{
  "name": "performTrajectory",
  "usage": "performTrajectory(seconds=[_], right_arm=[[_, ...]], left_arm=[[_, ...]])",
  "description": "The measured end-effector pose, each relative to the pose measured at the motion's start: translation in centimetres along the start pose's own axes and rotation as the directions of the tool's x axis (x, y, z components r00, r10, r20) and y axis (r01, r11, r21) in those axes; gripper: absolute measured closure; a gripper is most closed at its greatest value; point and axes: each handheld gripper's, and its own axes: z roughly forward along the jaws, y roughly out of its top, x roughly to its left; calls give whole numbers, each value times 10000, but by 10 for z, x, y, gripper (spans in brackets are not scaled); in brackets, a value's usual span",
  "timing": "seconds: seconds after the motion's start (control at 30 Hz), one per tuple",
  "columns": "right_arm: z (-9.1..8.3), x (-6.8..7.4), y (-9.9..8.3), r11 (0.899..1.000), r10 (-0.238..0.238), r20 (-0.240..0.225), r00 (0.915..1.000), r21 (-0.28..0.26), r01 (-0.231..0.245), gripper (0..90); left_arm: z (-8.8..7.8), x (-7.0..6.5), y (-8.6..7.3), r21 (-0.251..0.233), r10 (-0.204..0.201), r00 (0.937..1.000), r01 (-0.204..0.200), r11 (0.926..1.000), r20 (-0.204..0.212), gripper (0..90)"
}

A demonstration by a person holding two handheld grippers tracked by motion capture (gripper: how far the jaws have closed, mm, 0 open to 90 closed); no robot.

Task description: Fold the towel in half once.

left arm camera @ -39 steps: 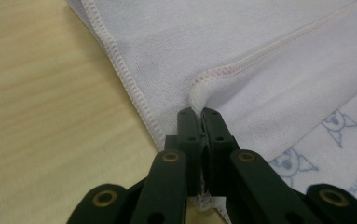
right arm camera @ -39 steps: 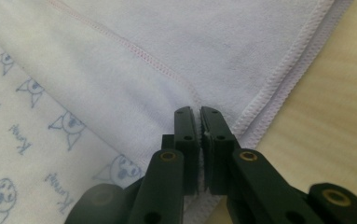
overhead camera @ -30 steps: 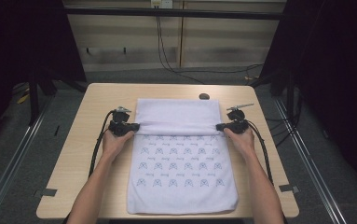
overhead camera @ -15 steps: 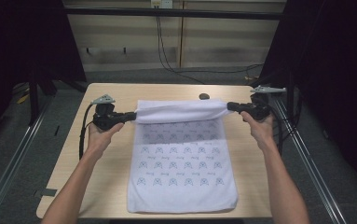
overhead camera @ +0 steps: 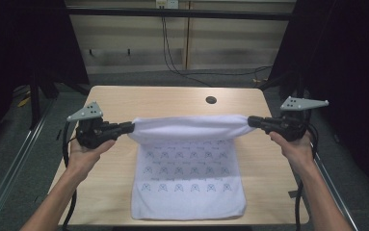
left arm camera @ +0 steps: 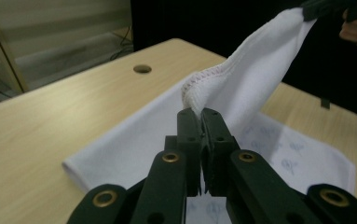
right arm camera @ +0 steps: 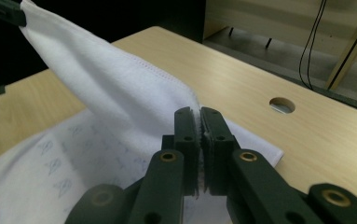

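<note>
The towel (overhead camera: 189, 163) is stretched crosswise, its far corners clamped by the left tool (overhead camera: 130, 127) and right tool (overhead camera: 250, 121), above the surface (overhead camera: 172, 98).

The person's left hand (overhead camera: 86, 149) is gripping the black two-jaw left gripper (overhead camera: 130, 127) at the left, its jaws pointing right and pressing tight together. The right hand (overhead camera: 295, 144) is holding the matching black right gripper (overhead camera: 250, 121) at the right, jaws pointing left, likewise clamped. Both forearms are reaching in from the near edge, spread wide apart.
</note>
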Motion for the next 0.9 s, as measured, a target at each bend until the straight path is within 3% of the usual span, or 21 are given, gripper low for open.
performTrajectory(seconds=[0.07,0.17,0.23,0.3,0.43,0.53,0.63,0.73,0.8,0.87,0.9], right_arm=[[-2,9,-11,9998,-66,-211,9998,199,70,863],[-5,22,-27,9984,-217,-338,9992,513,234,862],[-9,26,-35,9992,-54,-438,9990,402,71,862],[-11,29,-47,9989,108,-623,9980,457,-80,862],[-6,44,-78,9943,98,-960,9953,1069,5,861],[1,52,-105,9846,300,-1200,9923,1745,-86,859],[6,58,-129,9661,514,-1516,9871,2581,-107,849],[4,65,-147,9635,568,-1981,9785,2676,-17,833],[3,68,-154,9559,490,-2013,9783,2933,125,813],[1,71,-160,9485,572,-2450,9678,3157,238,784],[0,72,-163,9413,474,-2400,9696,3355,370,775]], left_arm=[[-1,-8,-14,56,186,9993,-184,9998,-337,876],[-3,-17,-31,84,-23,10000,24,10000,-56,877],[-5,-21,-42,39,-278,9994,277,9996,187,876],[-5,-26,-55,244,-127,9997,122,9996,212,876],[0,-26,-86,809,-524,9976,486,9955,451,872],[8,-31,-110,1485,-537,9956,418,9880,766,868],[11,-36,-127,1907,-563,9931,359,9810,1029,863],[11,-42,-134,2609,-243,9906,-119,9653,1349,853],[9,-46,-139,2712,-260,9878,-168,9624,1537,845],[8,-49,-146,2832,-264,9856,-224,9588,1672,839],[8,-50,-149,3007,-232,9859,-282,9533,1660,834]])
